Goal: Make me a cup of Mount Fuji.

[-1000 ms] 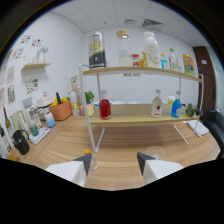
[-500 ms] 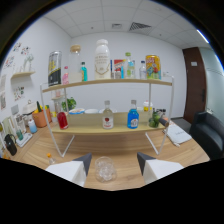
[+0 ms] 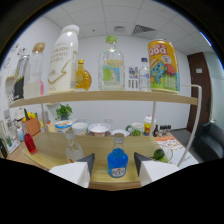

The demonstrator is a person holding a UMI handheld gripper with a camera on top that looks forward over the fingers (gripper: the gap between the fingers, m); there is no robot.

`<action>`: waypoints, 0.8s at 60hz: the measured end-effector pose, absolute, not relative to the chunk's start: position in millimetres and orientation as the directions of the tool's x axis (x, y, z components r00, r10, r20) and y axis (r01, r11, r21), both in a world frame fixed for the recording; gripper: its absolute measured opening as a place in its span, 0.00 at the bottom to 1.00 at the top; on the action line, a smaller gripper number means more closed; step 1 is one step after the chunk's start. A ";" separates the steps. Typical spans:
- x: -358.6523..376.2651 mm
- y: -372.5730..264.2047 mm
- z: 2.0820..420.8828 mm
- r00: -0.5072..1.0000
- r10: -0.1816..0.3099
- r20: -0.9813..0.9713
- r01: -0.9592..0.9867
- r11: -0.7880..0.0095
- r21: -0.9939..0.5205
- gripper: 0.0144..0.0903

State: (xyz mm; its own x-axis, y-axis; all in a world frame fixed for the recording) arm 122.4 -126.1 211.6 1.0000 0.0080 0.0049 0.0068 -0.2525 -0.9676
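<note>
- Two gripper (image 3: 114, 159) fingers are standing apart, unclenched, flanking a blue-liquid bottle (image 3: 117, 161) sitting on the lower shelf (image 3: 50, 150).
- Overhead, a white bottle (image 3: 63, 59) and yellow can (image 3: 163, 66) are lining the upper shelf (image 3: 100, 96).

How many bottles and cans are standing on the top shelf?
On the top shelf:
Bottles: 6, namely dark, cream-filled, big white, round orange, clear green-capped, small clear
Cans: 1, the yellow can
Total: 7
A small item between two bottles is too blurred to name.
</note>
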 end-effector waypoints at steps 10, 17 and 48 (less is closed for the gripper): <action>129.3 -104.9 186.3 1.000 0.021 0.022 0.028 -0.312 -0.950 0.41; 130.9 -102.1 185.7 1.000 0.014 0.009 0.013 -0.311 -0.950 0.31; 117.5 -194.2 176.0 0.993 -0.004 -0.116 -0.110 -0.352 -0.929 0.29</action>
State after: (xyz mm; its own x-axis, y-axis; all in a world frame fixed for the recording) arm 117.5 -194.2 176.0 0.9932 -0.0041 -0.1164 -0.1103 -0.3522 -0.9294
